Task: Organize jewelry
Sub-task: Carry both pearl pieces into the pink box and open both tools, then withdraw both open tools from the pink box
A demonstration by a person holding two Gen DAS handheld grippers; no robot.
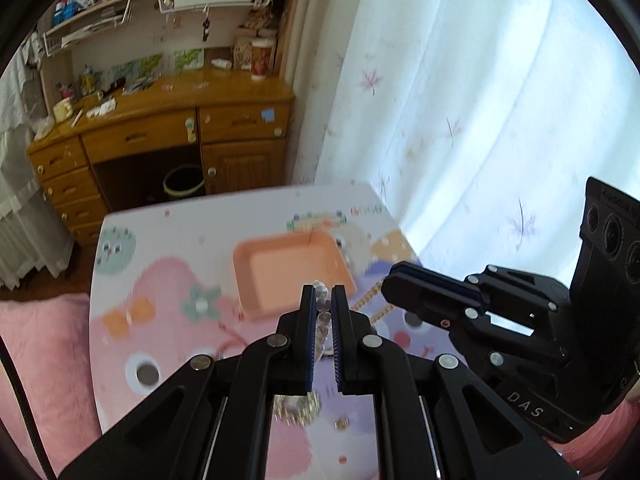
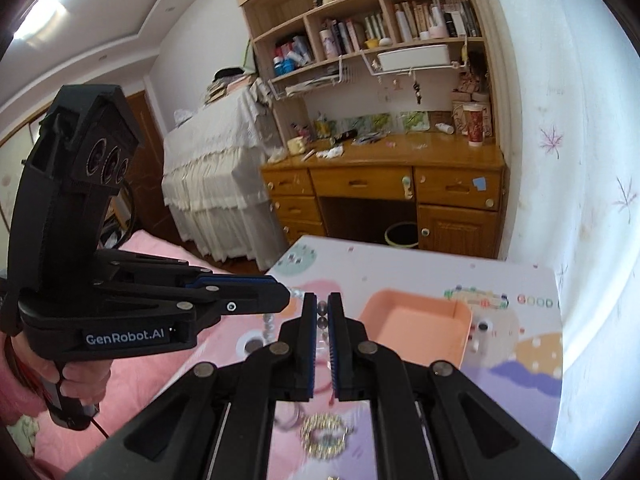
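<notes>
The wide tabletop with its pastel cartoon print is your work surface. Everything you have to sort lies on it or hangs above it.

The shallow square peach plastic tray sits empty at about 11 o'clock from your left gripper. In the right wrist view it lies at 2 o'clock from your right gripper. It reads as the place the jewelry is meant to go, which would explain why both tools are aimed toward it.

Your two grippers come together nearly tip to tip. The right one enters the left view from 3 o'clock, and the left one enters the right view from 9 o'clock. Both tongs are clamped shut on the same string of clear round glass-like beads, one near each end as far as the blur allows. That way the strand hangs between them instead of bunching up. It is clear of the table, just short of the tray's near rim.

A thin pale-gold chain trails below the right tip. Whether it belongs to the strand, I cannot tell.

At 6 o'clock, under your jaws, a glittering gold ring-shaped ornament waits on the table. A tiny gold piece lies just beside it.
</notes>
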